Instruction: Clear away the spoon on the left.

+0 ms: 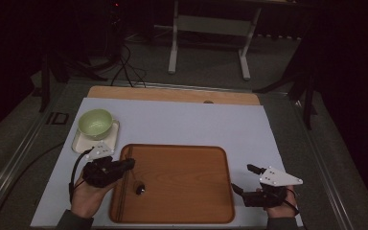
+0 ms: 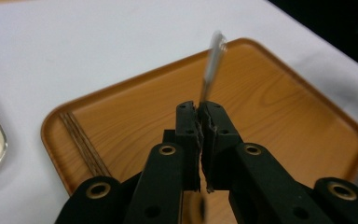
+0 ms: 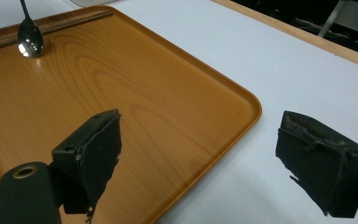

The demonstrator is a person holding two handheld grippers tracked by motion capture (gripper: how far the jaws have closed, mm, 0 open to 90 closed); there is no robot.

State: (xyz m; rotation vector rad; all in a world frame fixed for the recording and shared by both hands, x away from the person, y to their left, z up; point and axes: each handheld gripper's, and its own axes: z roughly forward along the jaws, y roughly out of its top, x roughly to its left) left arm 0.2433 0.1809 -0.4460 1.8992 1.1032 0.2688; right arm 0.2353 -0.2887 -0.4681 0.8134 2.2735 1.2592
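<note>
Overhead, the left claw (image 1: pixel 128 164) reaches over the wooden tray's (image 1: pixel 182 213) left rim, the spoon (image 1: pixel 139 188) hanging beneath it. Along its own jaws, that left claw (image 2: pixel 199 112) is clamped on the spoon (image 2: pixel 213 60) handle above bare tray floor. Meanwhile the right claw (image 3: pixel 200 154) gapes wide astride the tray's (image 3: pixel 158 98) near corner, with open bench (image 3: pixel 279 70) beyond.

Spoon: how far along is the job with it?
Done: the left claw is shut on the spoon by its handle, with the bowl end hanging low over the tray. In hand: setting it down, probably. Left: release it; whether the bowl end touches the wood is unclear. The right claw is open and holds nothing, at the tray's edge. The bowl sits on its plate.
</note>
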